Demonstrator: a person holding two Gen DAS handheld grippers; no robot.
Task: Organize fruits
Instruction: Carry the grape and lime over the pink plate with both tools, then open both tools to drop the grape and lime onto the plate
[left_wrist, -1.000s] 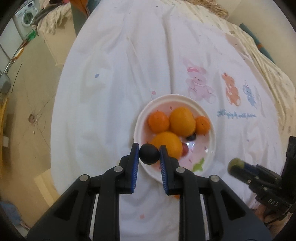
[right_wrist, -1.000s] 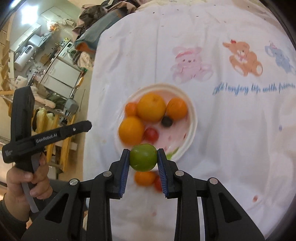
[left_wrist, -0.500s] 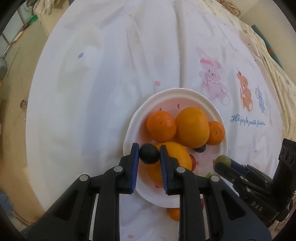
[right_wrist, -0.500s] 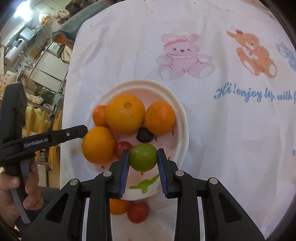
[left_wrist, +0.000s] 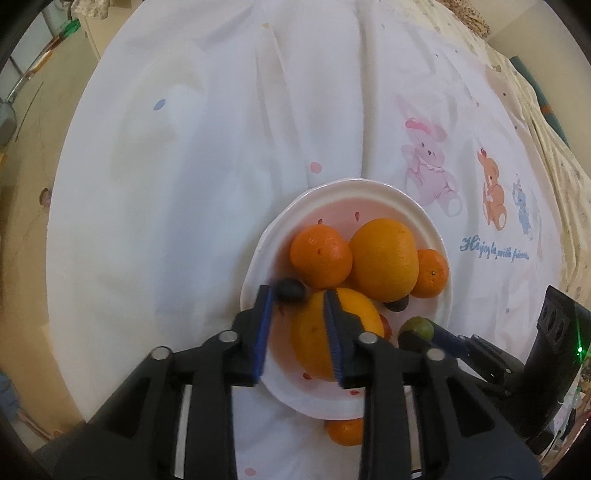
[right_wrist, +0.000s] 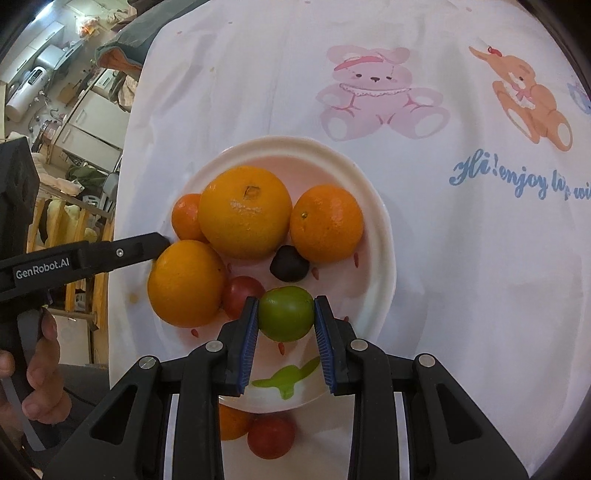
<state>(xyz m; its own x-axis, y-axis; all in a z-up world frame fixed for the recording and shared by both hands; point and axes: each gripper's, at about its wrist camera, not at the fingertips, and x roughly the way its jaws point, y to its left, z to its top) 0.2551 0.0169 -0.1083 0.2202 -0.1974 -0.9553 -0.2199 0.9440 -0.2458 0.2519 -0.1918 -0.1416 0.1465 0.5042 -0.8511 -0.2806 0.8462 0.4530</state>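
Note:
A white plate (left_wrist: 288, 221) (right_wrist: 376, 229) on the cloth holds several oranges (left_wrist: 382, 258) (right_wrist: 245, 214), a red fruit (right_wrist: 240, 293) and a dark plum (right_wrist: 288, 264). My left gripper (left_wrist: 297, 299) is open over the plate's near left side. A second dark plum (left_wrist: 291, 290) lies just past its tips, against the left pad, on the plate. My right gripper (right_wrist: 286, 314) is shut on a green fruit (right_wrist: 286, 314) and holds it above the plate's near side. It also shows in the left wrist view (left_wrist: 417, 328).
An orange (right_wrist: 231, 422) (left_wrist: 345, 432) and a red fruit (right_wrist: 271, 435) lie on the cloth just below the plate. The white cloth (left_wrist: 184, 166) has printed bears (right_wrist: 373, 96). The table edge and floor clutter lie to the left.
My left gripper has opened and let go of the dark plum, which now lies on the plate. My right gripper has moved further over the plate with the green fruit.

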